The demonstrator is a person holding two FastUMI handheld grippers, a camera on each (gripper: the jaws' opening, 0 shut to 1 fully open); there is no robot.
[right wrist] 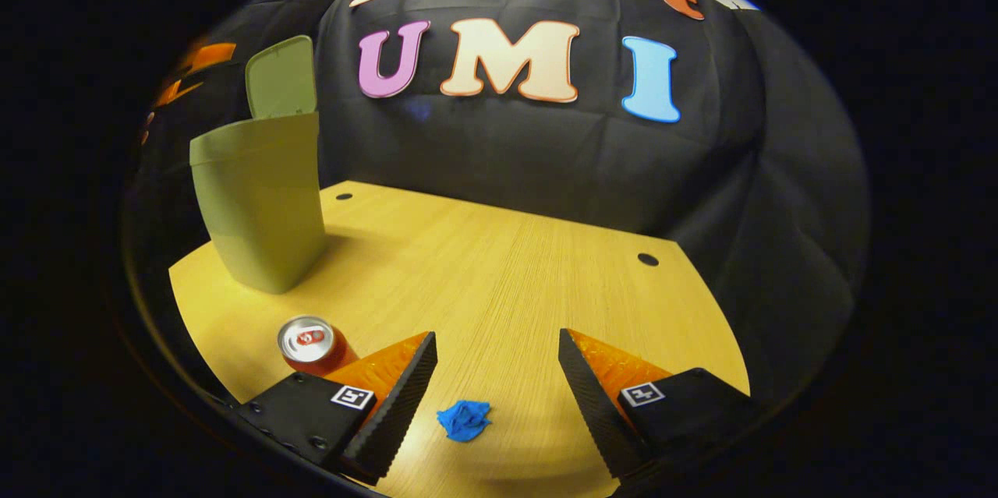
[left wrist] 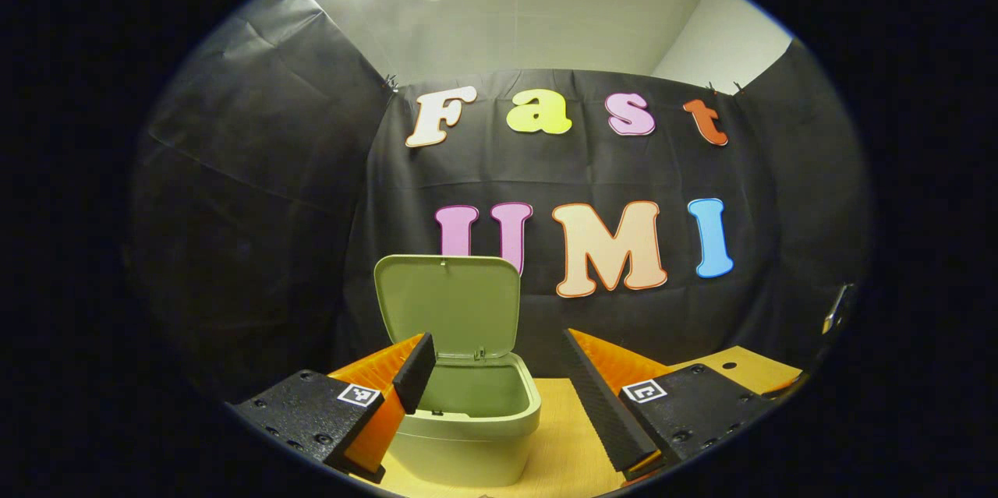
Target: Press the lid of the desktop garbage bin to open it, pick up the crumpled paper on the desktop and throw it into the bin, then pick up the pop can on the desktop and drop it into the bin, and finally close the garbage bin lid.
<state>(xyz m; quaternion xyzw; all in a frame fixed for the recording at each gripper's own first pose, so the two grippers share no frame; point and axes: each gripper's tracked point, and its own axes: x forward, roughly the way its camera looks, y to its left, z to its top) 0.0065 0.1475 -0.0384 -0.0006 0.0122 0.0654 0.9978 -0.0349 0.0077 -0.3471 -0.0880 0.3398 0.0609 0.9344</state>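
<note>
The garbage bin [left wrist: 468, 412] is standing on the wooden desktop [left wrist: 561, 436] with its lid [left wrist: 448, 307] swung up and leaning back toward the booth's wall, so the mouth is lying open. In the left gripper view, the left gripper [left wrist: 499, 397] is hovering just in front of the bin's rim with its jaws spread wide and gripping nothing; the left finger [left wrist: 413, 373] is overlapping the bin's near left edge (whether it is touching the rim I cannot tell).

In the right gripper view the bin [right wrist: 261, 202] is sitting toward the far left of the desktop [right wrist: 507, 280], lid [right wrist: 281, 77] upright behind it. The pop can [right wrist: 310, 346] is standing upright on the desktop in front of the bin, near it but apart. The crumpled paper [right wrist: 464, 420], a small blue wad, is lying farther from the bin than the can is. The right gripper [right wrist: 499, 397] is hanging over that paper with its jaws wide apart, the wad lying between the fingers and touching neither.
</note>
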